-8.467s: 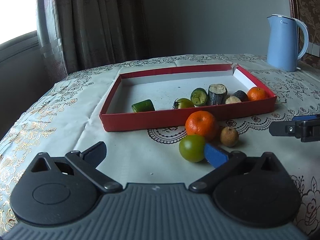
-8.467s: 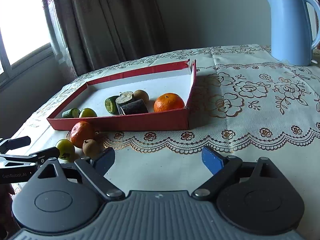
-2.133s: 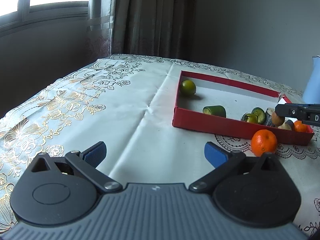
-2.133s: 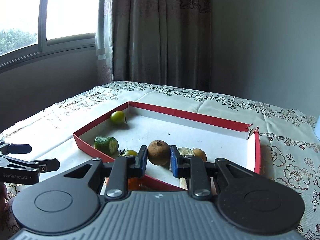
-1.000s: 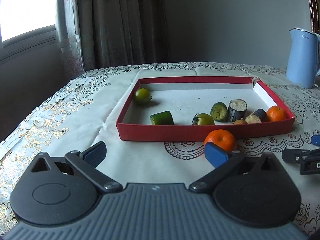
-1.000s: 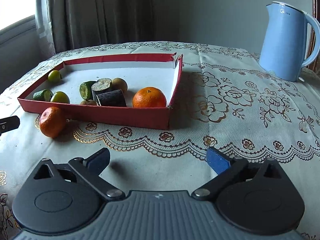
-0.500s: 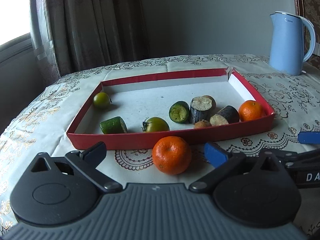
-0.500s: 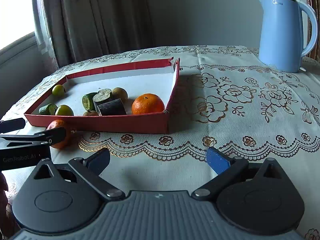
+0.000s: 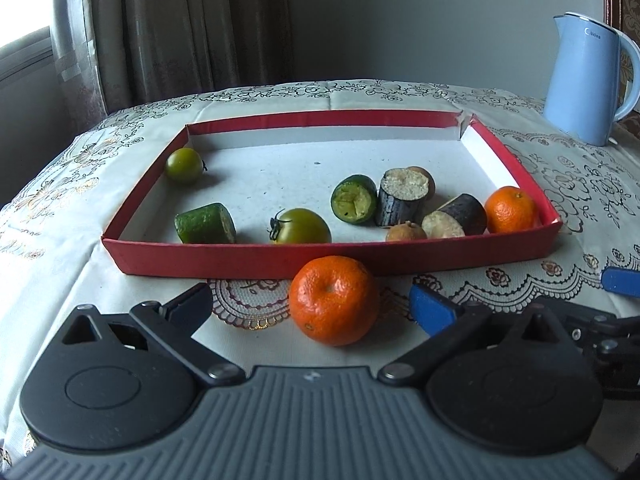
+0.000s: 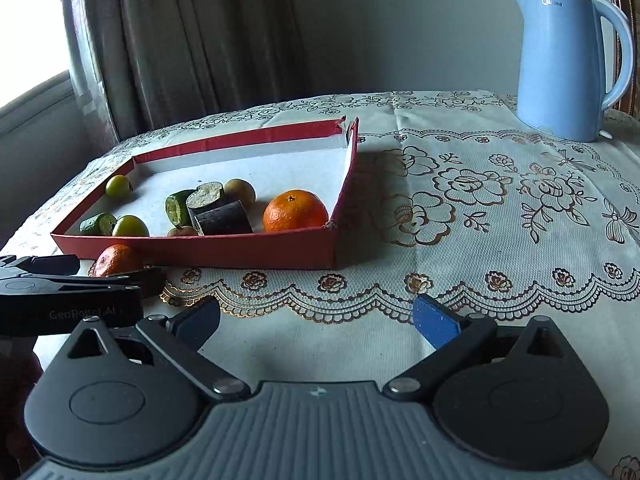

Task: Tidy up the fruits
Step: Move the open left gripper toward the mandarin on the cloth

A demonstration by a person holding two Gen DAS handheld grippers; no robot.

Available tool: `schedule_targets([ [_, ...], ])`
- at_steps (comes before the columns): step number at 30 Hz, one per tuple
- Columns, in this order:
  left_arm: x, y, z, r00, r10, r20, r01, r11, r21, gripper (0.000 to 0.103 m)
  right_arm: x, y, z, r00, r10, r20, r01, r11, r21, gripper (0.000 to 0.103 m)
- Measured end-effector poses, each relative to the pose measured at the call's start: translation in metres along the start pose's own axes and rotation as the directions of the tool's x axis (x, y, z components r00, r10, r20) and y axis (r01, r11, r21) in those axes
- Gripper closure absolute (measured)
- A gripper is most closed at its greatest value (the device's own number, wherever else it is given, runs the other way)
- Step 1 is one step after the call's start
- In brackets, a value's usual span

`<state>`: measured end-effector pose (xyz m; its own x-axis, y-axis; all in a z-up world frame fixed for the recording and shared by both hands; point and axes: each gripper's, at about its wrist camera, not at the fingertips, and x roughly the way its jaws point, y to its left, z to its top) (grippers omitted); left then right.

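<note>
Sitting outside red tray (image 9: 248, 261): round glossy orange tangerine (image 9: 334, 306), dimpled skin.

Left tool (image 9: 312, 306) and right tool (image 10: 316, 320) agape

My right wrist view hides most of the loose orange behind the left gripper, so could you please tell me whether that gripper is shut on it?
Observer: No. In the left wrist view the left gripper is open. The orange sits between its fingers and touches neither.
Operator: Thank you. Is the orange outside the tray?
Observer: Yes. It rests on the tablecloth in front of the red tray, just ahead of the green tomato.
</note>
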<state>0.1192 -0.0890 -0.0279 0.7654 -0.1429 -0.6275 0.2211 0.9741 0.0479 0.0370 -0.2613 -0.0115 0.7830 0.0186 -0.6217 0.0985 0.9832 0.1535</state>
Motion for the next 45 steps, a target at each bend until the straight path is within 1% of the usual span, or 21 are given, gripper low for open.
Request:
schedule_targets([
  [5, 0.0064, 0.0037, 0.0008, 0.999, -0.019, -0.042, 0.018, 1.0, -0.018, 0.0, 0.0001, 0.0002, 0.0, 1.0, -0.001, -0.001, 0.001, 1.0, -0.002, 0.0],
  [7, 0.0067, 0.0044, 0.0006, 0.999, -0.022, -0.045, 0.021, 1.0, -0.023, 0.0, 0.0001, 0.0003, 0.0, 1.0, 0.0, 0.0, 0.0, 1.0, -0.001, 0.0],
  [28, 0.0072, 0.0061, 0.0003, 0.998, -0.029, -0.048, 0.028, 0.999, -0.034, 0.0, 0.0007, 0.0016, -0.0003, 1.0, -0.003, -0.001, 0.003, 1.0, -0.003, 0.0],
  [45, 0.004, 0.0098, -0.0002, 0.998, -0.053, -0.029, 0.051, 0.997, -0.056, 0.0, 0.0011, 0.0014, -0.0008, 1.0, -0.008, -0.003, 0.008, 1.0, -0.009, 0.0],
])
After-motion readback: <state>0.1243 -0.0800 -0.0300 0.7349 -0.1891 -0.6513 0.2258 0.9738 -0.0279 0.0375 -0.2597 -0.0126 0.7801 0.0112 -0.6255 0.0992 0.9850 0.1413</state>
